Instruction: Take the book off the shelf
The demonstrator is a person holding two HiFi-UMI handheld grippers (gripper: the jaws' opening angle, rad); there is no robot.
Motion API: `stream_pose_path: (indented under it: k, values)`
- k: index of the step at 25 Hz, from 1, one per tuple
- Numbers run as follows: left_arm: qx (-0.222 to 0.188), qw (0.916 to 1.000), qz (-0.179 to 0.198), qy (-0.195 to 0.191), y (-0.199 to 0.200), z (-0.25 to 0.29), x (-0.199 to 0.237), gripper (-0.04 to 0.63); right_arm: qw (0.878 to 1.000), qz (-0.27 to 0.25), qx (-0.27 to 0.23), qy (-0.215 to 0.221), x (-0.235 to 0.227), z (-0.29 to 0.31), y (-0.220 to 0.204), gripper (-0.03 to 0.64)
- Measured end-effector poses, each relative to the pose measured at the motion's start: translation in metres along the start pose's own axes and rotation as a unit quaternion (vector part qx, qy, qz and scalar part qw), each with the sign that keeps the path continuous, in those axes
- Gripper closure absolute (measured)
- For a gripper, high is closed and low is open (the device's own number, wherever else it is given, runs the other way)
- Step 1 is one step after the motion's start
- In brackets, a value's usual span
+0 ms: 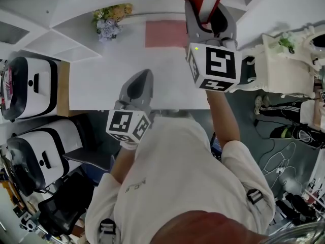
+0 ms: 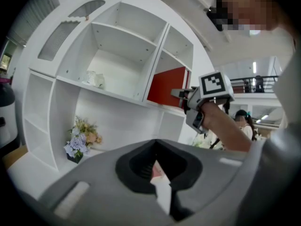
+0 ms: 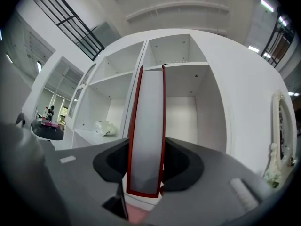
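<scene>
Grasp made: the right tool [image 1: 207, 15] at top centre pinches the red book [image 3: 146, 126] in the shelf [image 3: 186, 64]; next, pull straight out; left tool [image 1: 142, 79] idles closed, empty.

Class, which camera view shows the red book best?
Left gripper view: the book shows its red cover, standing in the shelf. Right gripper view shows only its page edge; head view, a red corner.

White shelf [image 2: 117, 95] holds book [image 2: 167, 86], flowers [image 2: 81, 138].
</scene>
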State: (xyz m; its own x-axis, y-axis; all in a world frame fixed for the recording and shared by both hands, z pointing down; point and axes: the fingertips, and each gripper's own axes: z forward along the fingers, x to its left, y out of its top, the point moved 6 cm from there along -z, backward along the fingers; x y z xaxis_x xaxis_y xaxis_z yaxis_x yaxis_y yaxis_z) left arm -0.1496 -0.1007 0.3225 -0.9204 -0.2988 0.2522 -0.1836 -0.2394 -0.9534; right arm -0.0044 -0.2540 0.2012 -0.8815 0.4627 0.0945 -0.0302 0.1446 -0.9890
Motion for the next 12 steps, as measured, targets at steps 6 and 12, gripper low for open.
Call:
stream_pose_path:
  k: [6,12]
  values:
    - [0.012,0.9995,0.004,-0.03,-0.007,0.01,-0.019,0.595,1.0,0.007,0.015,0.01,-0.014,-0.039,-0.008,0.446]
    - [0.017,0.9987,0.007,-0.048,-0.008,0.018,-0.033,0.595,0.999,0.021,-0.011,0.037,-0.025,-0.08,-0.016,0.446]
